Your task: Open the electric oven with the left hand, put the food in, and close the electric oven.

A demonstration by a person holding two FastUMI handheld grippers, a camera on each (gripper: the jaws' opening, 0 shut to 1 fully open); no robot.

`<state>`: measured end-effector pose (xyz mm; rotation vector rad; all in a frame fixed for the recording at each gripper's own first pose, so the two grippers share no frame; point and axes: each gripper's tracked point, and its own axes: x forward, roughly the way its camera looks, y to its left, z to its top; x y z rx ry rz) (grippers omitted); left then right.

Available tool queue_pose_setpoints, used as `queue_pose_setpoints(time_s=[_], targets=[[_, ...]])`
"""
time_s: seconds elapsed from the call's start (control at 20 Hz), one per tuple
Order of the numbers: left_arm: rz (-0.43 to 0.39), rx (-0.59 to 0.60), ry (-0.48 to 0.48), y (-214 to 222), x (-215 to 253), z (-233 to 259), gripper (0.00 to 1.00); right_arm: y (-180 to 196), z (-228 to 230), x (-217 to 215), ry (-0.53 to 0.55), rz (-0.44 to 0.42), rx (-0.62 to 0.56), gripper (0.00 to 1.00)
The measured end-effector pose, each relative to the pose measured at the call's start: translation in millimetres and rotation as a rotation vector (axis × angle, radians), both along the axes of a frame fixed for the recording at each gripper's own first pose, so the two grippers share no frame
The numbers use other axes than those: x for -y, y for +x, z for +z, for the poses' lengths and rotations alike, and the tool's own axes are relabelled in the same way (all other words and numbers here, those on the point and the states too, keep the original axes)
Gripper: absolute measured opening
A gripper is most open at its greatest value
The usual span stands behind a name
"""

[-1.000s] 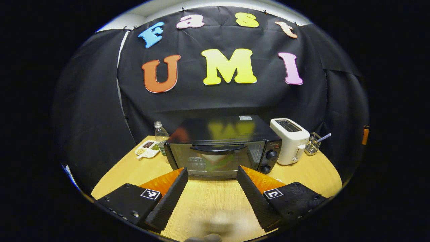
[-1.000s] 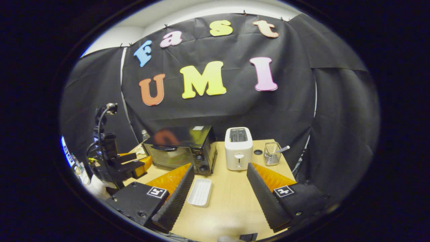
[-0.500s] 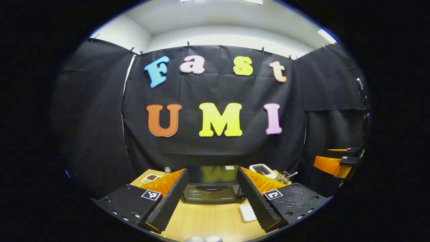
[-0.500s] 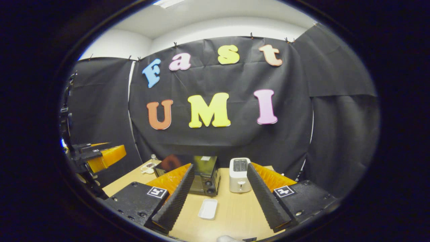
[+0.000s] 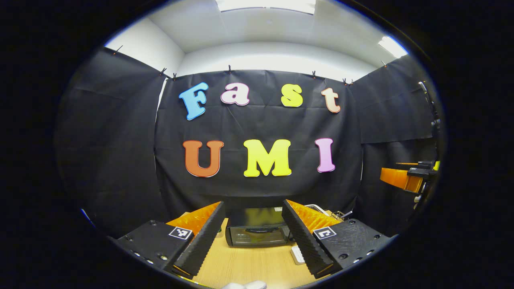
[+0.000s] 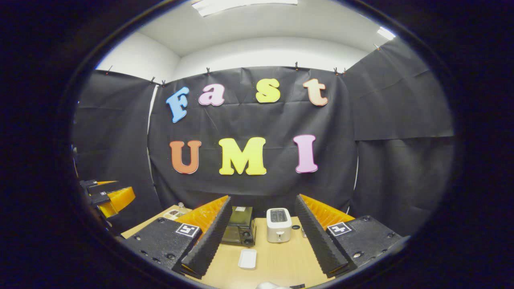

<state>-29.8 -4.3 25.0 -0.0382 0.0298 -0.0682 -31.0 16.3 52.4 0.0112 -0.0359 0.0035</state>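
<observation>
The left hand-held gripper (image 5: 252,224) is raised well above the bench (image 5: 249,265), its two fingers spread wide apart with nothing between them. Seen between those fingers in the left gripper view, the black electric oven (image 5: 257,232) sits at the far side of the bench against the black cloth wall, its glass door shut and the handle across the top of the door. A small white tray (image 5: 297,254) lies flat on the bench in front of the oven's right end, partly hidden by the right finger. The other gripper's orange finger (image 5: 395,178) shows at the far right edge of that view, high off the bench.

The right hand-held gripper (image 6: 262,228) is also held high and well back, fingers wide apart and empty. In the right gripper view the electric oven (image 6: 240,231) stands left of a white toaster (image 6: 278,230), the two just beside each other. The white tray (image 6: 247,259) rests on the wood (image 6: 281,265) in front of them, apart from both; whether it carries food cannot be told. The left gripper's orange finger (image 6: 116,199) shows at the left edge.
</observation>
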Motion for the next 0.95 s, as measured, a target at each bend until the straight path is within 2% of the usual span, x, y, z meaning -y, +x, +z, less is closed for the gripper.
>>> queue_pose_setpoints(time_s=[0.05,0.1,0.15,0.2,0.25,0.3,0.35,0.5,0.55,0.65,0.7,0.95], targets=[[-0.007,-0.004,-0.005,-2,0,0,0.94,-3,-1,1,-0.005,-0.010,-0.003,0.90],[-0.009,-0.002,-0.006,-2,-2,2,0.94,-5,-2,0,-0.007,-0.016,-0.005,1.00],[-0.010,0.001,-0.006,-2,-3,4,0.94,-7,-2,-2,-0.003,-0.019,-0.008,0.89],[-0.007,0.003,-0.006,-2,-4,5,0.85,-8,-4,-3,0.003,-0.022,-0.012,0.90],[-0.001,0.012,-0.005,-1,-6,7,0.85,-9,-8,-2,0.009,-0.027,-0.024,1.00],[0.004,0.011,-0.002,0,-8,9,0.85,-10,-11,-1,0.015,-0.031,-0.033,0.90],[0.012,0.013,0.001,0,-10,8,0.85,-10,-11,0,0.021,-0.036,-0.037,1.00],[0.011,0.007,0.000,1,-9,8,0.85,-12,-9,4,0.026,-0.056,-0.033,1.00],[0.017,0.009,0.006,1,-11,7,0.94,-12,-10,6,0.027,-0.060,-0.033,0.90],[0.013,0.005,0.012,2,-9,8,0.94,-11,-12,6,0.029,-0.063,-0.039,0.90],[0.011,0.005,0.007,2,-8,9,0.94,-11,-11,6,0.028,-0.063,-0.041,1.00],[0.004,0.006,0.002,6,-5,9,0.93,-8,-10,11,0.017,-0.073,-0.041,1.00]])
